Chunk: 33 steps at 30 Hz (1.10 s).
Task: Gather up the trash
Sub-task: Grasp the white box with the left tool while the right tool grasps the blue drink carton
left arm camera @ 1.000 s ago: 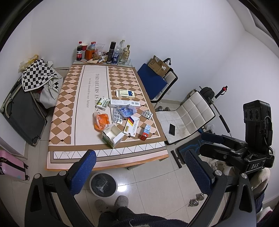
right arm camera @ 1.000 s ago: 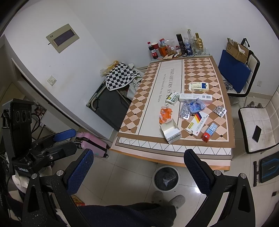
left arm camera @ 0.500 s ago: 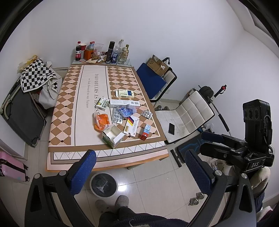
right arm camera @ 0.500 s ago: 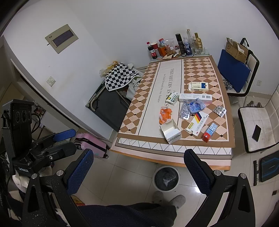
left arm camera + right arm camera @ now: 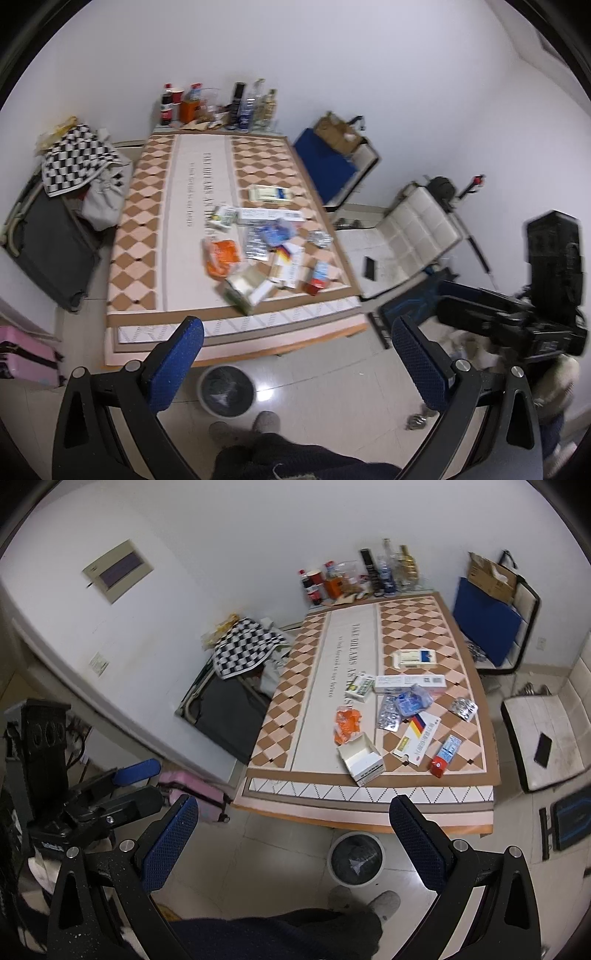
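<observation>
The task looks to be at its start: nothing is picked up, and both grippers hang above the floor in front of the desk (image 5: 369, 794), well short of the litter. The left gripper (image 5: 295, 363) is wide open and holds nothing; the right gripper (image 5: 293, 843) is likewise wide open and empty.

The trash lies in a cluster on the near right part of the desk: an open white box (image 5: 360, 759) nearest the edge, an orange wrapper (image 5: 346, 724) just beyond it to the left, blister packs (image 5: 388, 716), a blue wrapper (image 5: 412, 700), and several cartons farther off. The bin (image 5: 355, 858) stands on the floor just below the desk's near edge, between the grippers and the litter.

The next move probably calls for reaching forward and down over the near edge, with the white box the closest target, then closing on it and carrying it to the bin.
</observation>
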Each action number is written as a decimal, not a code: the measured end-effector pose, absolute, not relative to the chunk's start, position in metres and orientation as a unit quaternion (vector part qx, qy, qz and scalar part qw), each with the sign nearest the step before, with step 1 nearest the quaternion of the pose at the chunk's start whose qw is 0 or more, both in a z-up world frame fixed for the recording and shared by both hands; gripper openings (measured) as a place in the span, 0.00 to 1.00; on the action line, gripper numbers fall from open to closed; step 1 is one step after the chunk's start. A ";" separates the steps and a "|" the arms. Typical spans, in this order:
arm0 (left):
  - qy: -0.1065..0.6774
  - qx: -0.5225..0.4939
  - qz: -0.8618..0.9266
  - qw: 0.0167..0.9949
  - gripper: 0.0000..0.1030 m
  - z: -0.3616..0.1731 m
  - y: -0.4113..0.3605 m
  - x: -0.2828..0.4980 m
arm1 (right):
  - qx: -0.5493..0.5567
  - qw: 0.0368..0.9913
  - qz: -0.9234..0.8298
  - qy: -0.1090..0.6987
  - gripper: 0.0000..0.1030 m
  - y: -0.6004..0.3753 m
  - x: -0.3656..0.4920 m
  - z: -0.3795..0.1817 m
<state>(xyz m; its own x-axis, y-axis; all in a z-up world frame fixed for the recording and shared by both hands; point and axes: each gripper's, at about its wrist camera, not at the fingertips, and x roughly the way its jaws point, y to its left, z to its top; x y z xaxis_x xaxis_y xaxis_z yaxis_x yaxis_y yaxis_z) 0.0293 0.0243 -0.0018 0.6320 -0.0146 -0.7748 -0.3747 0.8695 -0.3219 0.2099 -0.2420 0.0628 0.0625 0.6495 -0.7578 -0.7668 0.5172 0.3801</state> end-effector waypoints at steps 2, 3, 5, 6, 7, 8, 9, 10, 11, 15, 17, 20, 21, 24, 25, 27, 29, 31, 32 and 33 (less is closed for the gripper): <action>0.425 -0.221 0.133 0.867 1.00 -0.017 0.035 0.041 | -0.046 0.740 0.461 0.488 1.00 -0.240 0.217 0.055; 0.429 -0.216 0.150 0.864 1.00 -0.028 0.041 0.048 | -0.038 0.747 0.445 0.493 1.00 -0.240 0.222 0.049; 0.443 -0.212 0.191 0.850 1.00 -0.055 0.056 0.067 | -0.023 0.758 0.410 0.506 1.00 -0.239 0.238 0.029; 0.449 -0.215 0.203 0.843 1.00 -0.068 0.063 0.076 | -0.015 0.763 0.392 0.514 1.00 -0.238 0.248 0.018; 0.459 -0.221 0.218 0.832 1.00 -0.085 0.072 0.087 | -0.009 0.768 0.367 0.524 1.00 -0.237 0.263 0.002; 0.473 -0.233 0.229 0.818 1.00 -0.105 0.083 0.100 | -0.005 0.770 0.352 0.532 1.00 -0.238 0.275 -0.009; 0.483 -0.242 0.233 0.809 1.00 -0.122 0.091 0.109 | -0.002 0.774 0.330 0.541 1.00 -0.238 0.290 -0.023; 0.499 -0.250 0.239 0.795 1.00 -0.143 0.100 0.123 | 0.003 0.777 0.305 0.550 1.00 -0.238 0.307 -0.039; 0.513 -0.257 0.242 0.782 1.00 -0.159 0.106 0.134 | 0.006 0.781 0.281 0.558 1.00 -0.238 0.326 -0.055; 0.570 -0.338 0.233 0.712 1.00 -0.235 0.118 0.175 | 0.005 0.784 0.199 0.587 1.00 -0.231 0.408 -0.129; 0.586 -0.391 0.232 0.671 1.00 -0.268 0.118 0.191 | 0.009 0.769 0.170 0.616 1.00 -0.226 0.447 -0.173; 0.601 -0.434 0.240 0.627 1.00 -0.307 0.113 0.218 | 0.017 0.731 0.155 0.664 1.00 -0.217 0.484 -0.230; 0.606 -0.441 0.243 0.616 1.00 -0.314 0.112 0.224 | 0.013 0.721 0.153 0.676 1.00 -0.213 0.489 -0.243; 0.619 -0.462 0.257 0.581 1.00 -0.339 0.109 0.240 | 0.008 0.697 0.153 0.700 0.98 -0.203 0.503 -0.276; 0.619 -0.474 0.256 0.571 1.00 -0.346 0.110 0.244 | 0.007 0.692 0.154 0.705 0.97 -0.202 0.504 -0.282; 0.621 -0.485 0.266 0.555 1.00 -0.355 0.109 0.250 | 0.009 0.679 0.161 0.716 0.94 -0.194 0.506 -0.295; 0.622 -0.493 0.274 0.542 1.00 -0.363 0.107 0.256 | 0.000 0.675 0.165 0.719 0.90 -0.186 0.508 -0.303; 0.619 -0.495 0.284 0.539 0.98 -0.366 0.108 0.259 | -0.006 0.674 0.167 0.719 0.78 -0.180 0.510 -0.308; 0.619 -0.490 0.293 0.539 0.93 -0.366 0.108 0.260 | -0.011 0.673 0.168 0.721 0.67 -0.178 0.512 -0.311; 0.620 -0.484 0.301 0.539 0.77 -0.364 0.108 0.260 | -0.016 0.670 0.167 0.723 0.62 -0.175 0.513 -0.314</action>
<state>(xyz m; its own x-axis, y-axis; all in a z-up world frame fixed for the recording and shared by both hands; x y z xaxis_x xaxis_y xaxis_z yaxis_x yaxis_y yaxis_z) 0.2603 0.1080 -0.3638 0.0497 -0.2754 -0.9600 -0.9250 0.3499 -0.1482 0.5131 -0.1747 -0.3141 -0.1008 0.2018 -0.9742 -0.2471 0.9434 0.2210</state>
